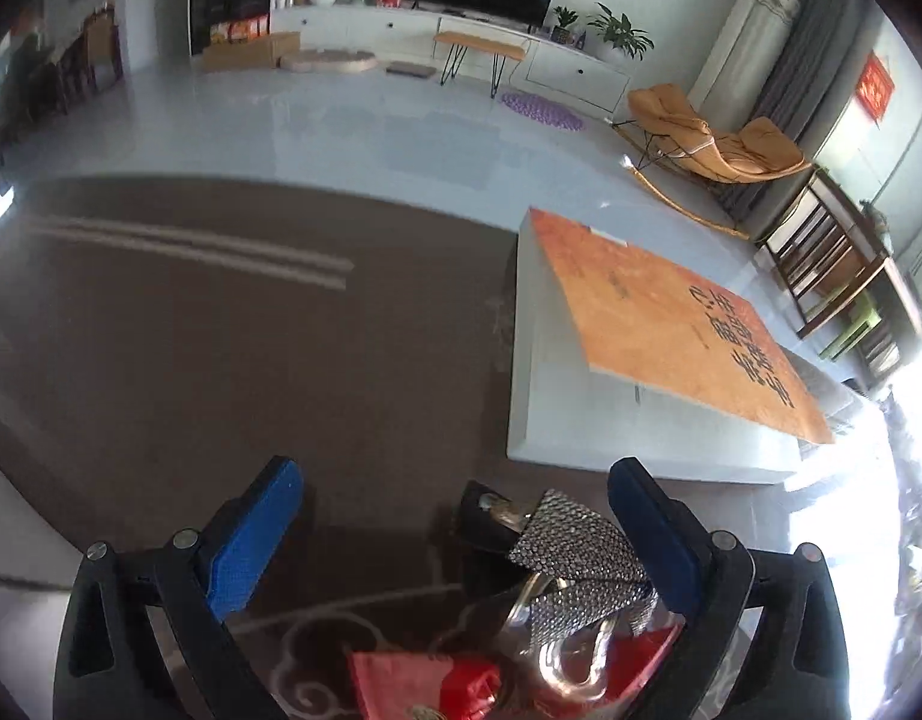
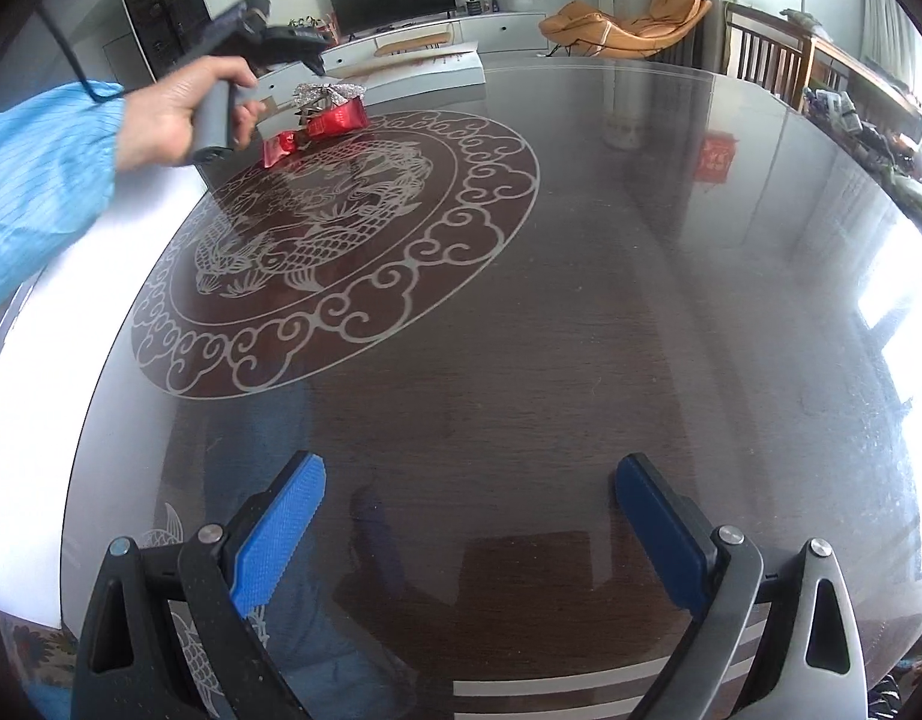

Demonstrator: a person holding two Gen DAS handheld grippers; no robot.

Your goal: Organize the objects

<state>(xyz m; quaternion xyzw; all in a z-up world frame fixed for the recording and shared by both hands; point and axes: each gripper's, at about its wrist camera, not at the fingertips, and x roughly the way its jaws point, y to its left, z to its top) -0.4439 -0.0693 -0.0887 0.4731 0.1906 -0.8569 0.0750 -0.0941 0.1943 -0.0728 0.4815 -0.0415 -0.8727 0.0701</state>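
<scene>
The left gripper (image 1: 455, 531) is wide open above a glittery bow clip (image 1: 572, 546), lower right of frame, its long axis running upper-left to lower-right. The right gripper (image 2: 470, 531) gapes over the table (image 2: 581, 312), holding nothing.

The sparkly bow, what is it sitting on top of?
The sparkly bow sits atop a clear hair clip and something black, above red wrappers. Whatever lies directly under the bow is hidden.

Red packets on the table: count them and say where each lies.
2. One red packet lies nearer the left hand; the other red packet lies just beyond it, under the sparkly silver bow. More may be hidden beneath.
</scene>
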